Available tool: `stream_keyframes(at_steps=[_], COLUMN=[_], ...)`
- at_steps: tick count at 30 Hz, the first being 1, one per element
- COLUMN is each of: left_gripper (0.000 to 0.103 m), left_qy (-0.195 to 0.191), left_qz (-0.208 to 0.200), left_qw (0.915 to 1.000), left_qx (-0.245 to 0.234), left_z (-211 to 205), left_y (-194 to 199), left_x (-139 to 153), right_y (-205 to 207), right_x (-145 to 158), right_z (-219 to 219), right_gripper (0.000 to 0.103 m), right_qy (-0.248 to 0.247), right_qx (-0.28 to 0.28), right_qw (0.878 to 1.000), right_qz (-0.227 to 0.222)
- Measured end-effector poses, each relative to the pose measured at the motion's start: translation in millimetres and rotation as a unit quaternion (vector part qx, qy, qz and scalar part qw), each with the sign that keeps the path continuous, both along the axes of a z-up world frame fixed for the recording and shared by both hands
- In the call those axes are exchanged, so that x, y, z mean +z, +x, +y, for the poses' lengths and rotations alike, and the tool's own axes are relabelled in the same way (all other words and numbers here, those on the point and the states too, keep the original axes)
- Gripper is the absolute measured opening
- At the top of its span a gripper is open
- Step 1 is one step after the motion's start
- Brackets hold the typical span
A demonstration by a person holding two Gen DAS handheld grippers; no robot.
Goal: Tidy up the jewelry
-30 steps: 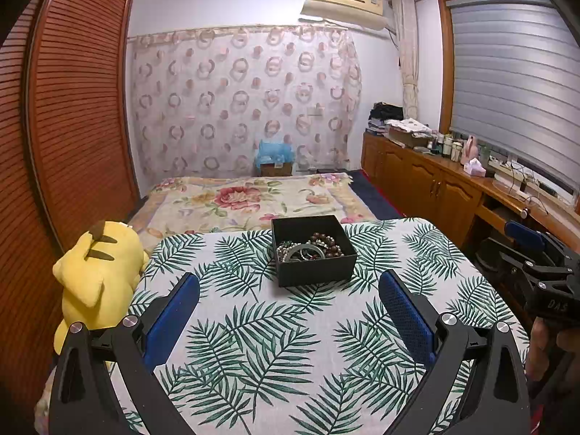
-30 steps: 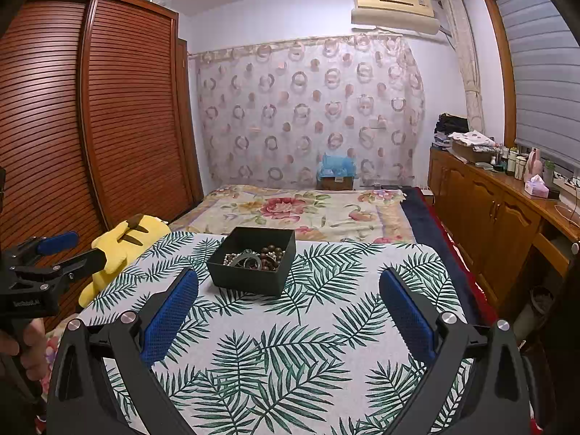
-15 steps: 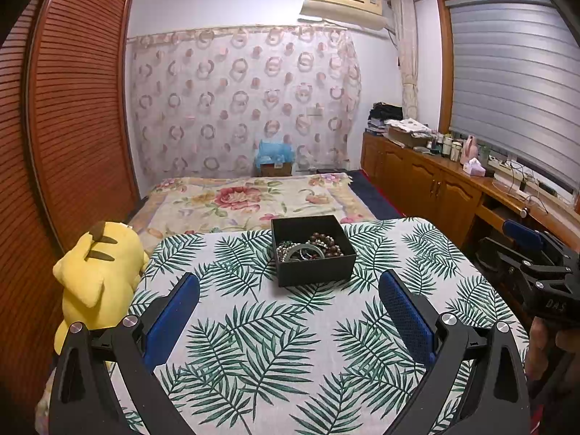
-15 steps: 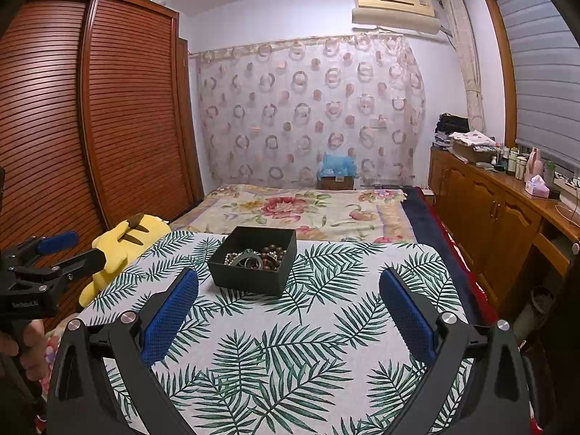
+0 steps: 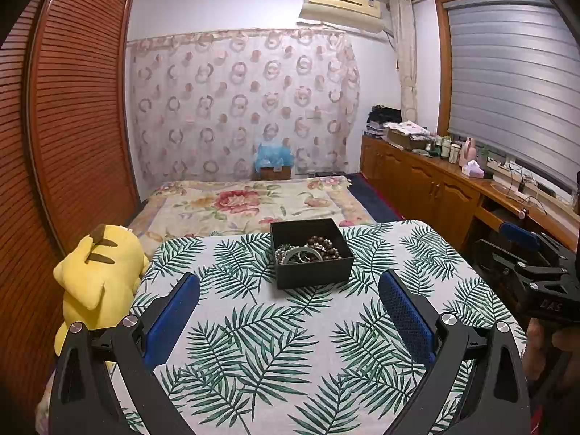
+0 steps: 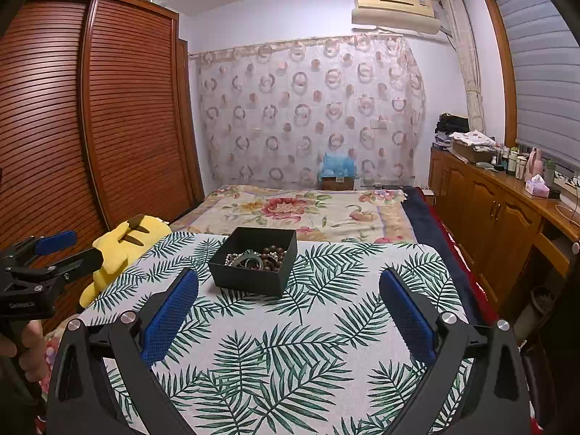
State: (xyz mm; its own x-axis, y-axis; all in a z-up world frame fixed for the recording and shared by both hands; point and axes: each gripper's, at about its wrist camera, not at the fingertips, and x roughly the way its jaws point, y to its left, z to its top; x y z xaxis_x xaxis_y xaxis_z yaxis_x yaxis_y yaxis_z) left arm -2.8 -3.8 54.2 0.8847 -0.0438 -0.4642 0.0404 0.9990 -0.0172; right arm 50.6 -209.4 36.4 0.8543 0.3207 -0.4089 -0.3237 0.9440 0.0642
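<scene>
"DAS" on right tongs (image 5: 522, 250)

Two wrist views, side by side above the table

Both face forward over the palm-leaf tablecloth (image 5: 275, 326) toward the circle-patterned curtain (image 6: 308, 108), sharing the open black box of jewelry (image 5: 311, 253) (image 6: 253, 264); each glimpses the other's gripper at its edge.

Dim, even indoor light, sharp focus, strong fisheye bending, dark corners.

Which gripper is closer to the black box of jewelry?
Neither, clearly. The left gripper and the right gripper both hang open short of the black box; it sits slightly right of the left one's centre and left of the right one's.
</scene>
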Motion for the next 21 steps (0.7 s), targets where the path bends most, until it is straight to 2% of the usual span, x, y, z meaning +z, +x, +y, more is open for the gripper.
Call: stream_keyframes(at_steps=[21], left_gripper=[0.095], left_qy=[0.0], left_qz=[0.0], left_qw=[1.0], left_qx=[0.001], left_z=[-0.1], left_y=[-0.3], left_x=[-0.7], right_y=[0.2], right_x=[-0.5], right_z=[0.0], right_gripper=[0.101], right_qy=[0.001], right_qx=[0.001], right_qw=[1.0], right_qz=[0.0])
